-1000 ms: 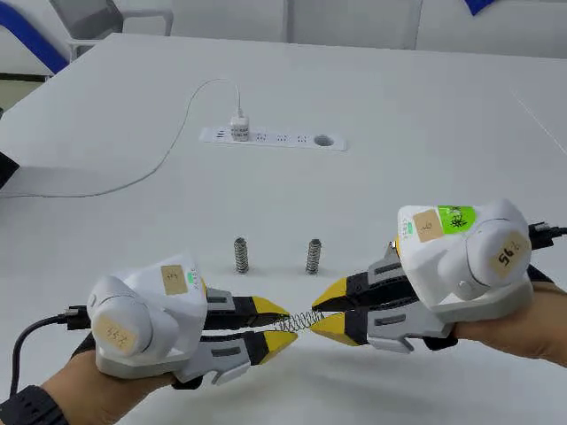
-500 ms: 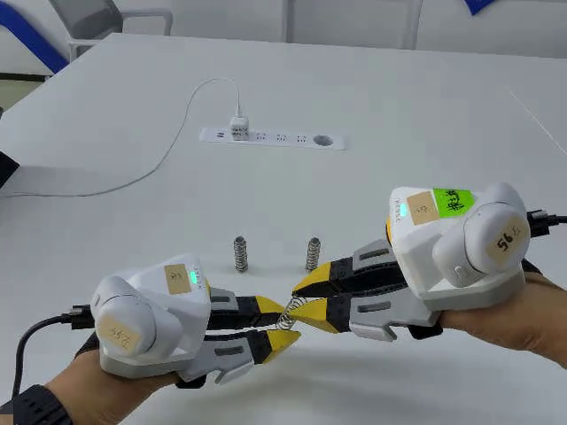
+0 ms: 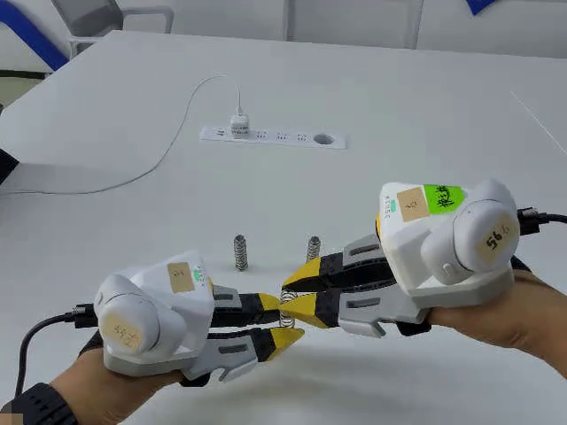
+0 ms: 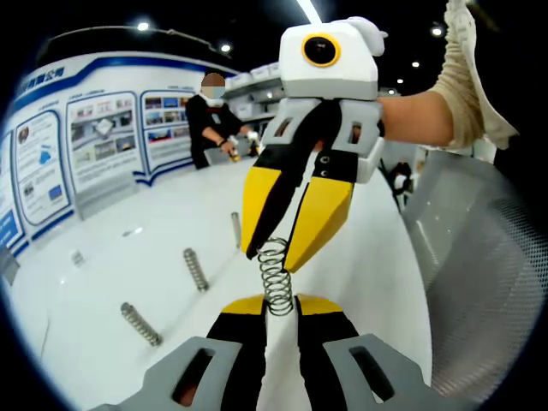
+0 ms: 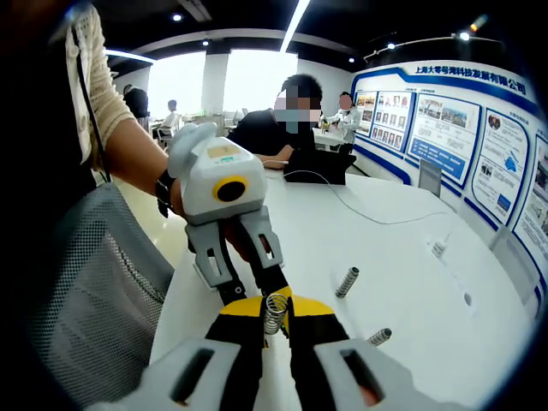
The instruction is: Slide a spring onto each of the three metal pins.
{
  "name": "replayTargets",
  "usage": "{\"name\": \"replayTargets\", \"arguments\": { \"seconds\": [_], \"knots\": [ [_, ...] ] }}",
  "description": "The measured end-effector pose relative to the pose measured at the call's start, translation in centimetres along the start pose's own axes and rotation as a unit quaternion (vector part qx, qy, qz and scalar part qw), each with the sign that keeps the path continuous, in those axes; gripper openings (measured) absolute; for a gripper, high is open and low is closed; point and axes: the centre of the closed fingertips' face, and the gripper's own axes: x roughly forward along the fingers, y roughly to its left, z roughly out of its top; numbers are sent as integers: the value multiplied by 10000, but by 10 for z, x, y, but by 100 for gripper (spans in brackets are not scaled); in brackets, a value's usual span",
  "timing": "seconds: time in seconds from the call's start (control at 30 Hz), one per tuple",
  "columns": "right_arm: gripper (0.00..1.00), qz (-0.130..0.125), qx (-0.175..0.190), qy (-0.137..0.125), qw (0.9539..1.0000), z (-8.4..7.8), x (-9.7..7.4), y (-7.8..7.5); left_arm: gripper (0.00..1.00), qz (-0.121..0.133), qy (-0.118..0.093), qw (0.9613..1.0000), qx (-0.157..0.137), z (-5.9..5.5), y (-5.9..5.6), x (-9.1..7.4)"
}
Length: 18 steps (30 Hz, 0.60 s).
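Bridging my two grippers, the spring (image 3: 285,306) sits low over the worktop (image 3: 372,106). The left gripper (image 3: 282,320) has its jaws pinching one end, and the right gripper (image 3: 293,293) has its jaws pinching the other. Just beyond them a second spring (image 3: 240,253) and a third spring (image 3: 313,251) stand upright on the worktop, with a power strip (image 3: 270,137) farther back.
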Motion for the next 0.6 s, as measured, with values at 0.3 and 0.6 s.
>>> {"name": "replayTargets", "arguments": {
  "seconds": [0.3,0.6],
  "knots": [
    [11,-100,-1,43,9999,-1,-2,-6,25,51,-1,9998,-176,-3,3,-4],
    [11,-199,20,63,9998,-2,-8,-12,34,187,-35,9992,-348,-6,8,-9]
  ]
}}
